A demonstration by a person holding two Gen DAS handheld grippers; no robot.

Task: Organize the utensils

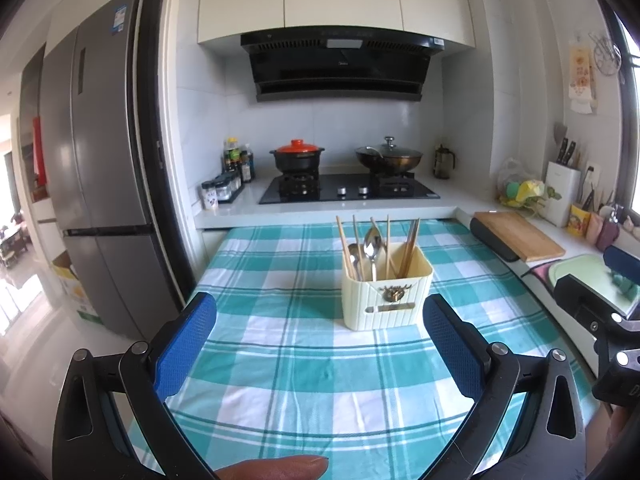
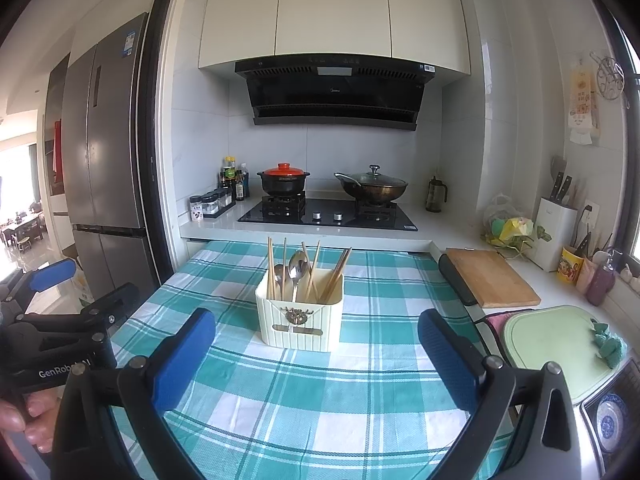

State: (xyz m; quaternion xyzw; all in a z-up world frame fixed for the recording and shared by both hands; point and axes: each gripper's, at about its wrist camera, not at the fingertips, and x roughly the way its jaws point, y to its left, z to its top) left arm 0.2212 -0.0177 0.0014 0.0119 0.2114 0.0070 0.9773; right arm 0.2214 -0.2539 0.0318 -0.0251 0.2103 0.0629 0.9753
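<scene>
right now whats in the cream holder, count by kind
In the cream holder on the checked cloth:
spoons: 2
chopsticks: 6 sticks as far as I can tell; the rightmost ones bunch together
Total: 8 utensils
Both the left gripper and the right gripper are open and hold nothing.

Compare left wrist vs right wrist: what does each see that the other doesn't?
Left wrist only: a fingertip at the bottom edge, and the right gripper's body at the right edge.

Right wrist only: a blue-patterned dish at lower right, the left gripper's body at the left edge, and the fingers of the hand holding it.

Both: the holder with chopsticks and spoons standing on the checked cloth, plus the stove, cutting board and fridge. Left gripper and right gripper are both open and empty.
</scene>
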